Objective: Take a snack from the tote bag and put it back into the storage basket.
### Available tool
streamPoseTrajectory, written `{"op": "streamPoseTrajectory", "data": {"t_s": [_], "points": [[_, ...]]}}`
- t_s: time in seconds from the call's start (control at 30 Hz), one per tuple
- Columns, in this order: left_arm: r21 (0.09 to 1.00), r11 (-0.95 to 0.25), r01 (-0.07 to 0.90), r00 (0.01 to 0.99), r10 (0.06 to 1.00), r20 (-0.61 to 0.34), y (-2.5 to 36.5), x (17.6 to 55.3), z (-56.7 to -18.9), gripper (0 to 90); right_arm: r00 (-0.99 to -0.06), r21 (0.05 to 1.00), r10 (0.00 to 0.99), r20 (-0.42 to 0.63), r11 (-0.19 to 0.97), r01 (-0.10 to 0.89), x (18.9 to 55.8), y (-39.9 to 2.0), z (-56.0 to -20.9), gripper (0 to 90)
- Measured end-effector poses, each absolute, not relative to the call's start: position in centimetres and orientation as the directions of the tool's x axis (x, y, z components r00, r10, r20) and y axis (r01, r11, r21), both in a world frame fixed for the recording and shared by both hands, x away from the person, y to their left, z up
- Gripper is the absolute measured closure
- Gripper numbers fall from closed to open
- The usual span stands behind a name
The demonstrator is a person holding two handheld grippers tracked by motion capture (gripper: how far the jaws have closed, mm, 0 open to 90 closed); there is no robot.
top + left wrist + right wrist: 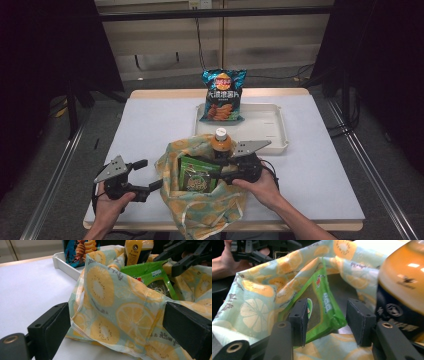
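Two grippers work one fruit-print bag (pixel 200 200): the left gripper (pixel 148 175), jaws apart, straddles its rim to steady it, while the right gripper (pixel 325 320) (jaws apart, not pinching) brackets the green snack packet (pixel 322 305) inside, beside the bottle (pixel 221 142).

The fruit-print cloth bag (pixel 117 307) is showing cursive lettering, only "with" being legible. The chip bag (pixel 223 96) is carrying white characters too small to read.

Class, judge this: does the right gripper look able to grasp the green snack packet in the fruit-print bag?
Probably yes: the right gripper already has its open jaws either side of the green snack packet, with nothing between; the bottle stands beside it.
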State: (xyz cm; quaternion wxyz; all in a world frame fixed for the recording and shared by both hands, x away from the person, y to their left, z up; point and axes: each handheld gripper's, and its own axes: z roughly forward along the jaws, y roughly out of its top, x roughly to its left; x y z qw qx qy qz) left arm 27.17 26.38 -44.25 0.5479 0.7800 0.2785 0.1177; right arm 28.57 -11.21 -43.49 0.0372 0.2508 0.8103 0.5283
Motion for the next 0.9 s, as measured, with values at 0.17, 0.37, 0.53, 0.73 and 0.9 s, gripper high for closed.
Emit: {"op": "streamPoseTrajectory", "data": {"t_s": [0.17, 0.37, 0.53, 0.73, 0.9], "points": [[0.919, -0.242, 0.313, 0.817, 0.562, -0.13, 26.4, 27.2, -44.3, 7.4, -0.876, 0.859, 0.431, 0.217, 0.342, 0.381, 28.8, -10.5, -44.2, 52.0], [0.919, -0.249, 0.305, 0.821, 0.558, -0.122, 26.4, 27.2, -44.3, 7.4, -0.874, 0.858, 0.41, 0.26, 0.317, 0.403, 28.8, -10.3, -44.5, 60.3], [0.918, -0.251, 0.307, 0.819, 0.561, -0.121, 26.3, 27.2, -44.3, 7.4, -0.877, 0.862, 0.382, 0.291, 0.294, 0.414, 28.8, -10.3, -44.5, 65.8], [0.917, -0.254, 0.308, 0.819, 0.561, -0.12, 26.4, 27.2, -44.3, 7.4, -0.892, 0.862, 0.336, 0.301, 0.304, 0.405, 28.4, -10.0, -44.4, 68.3], [0.92, -0.251, 0.302, 0.821, 0.559, -0.118, 26.4, 27.2, -44.3, 7.4, -0.897, 0.864, 0.333, 0.29, 0.312, 0.395, 27.9, -9.3, -44.4, 71.0]]}}
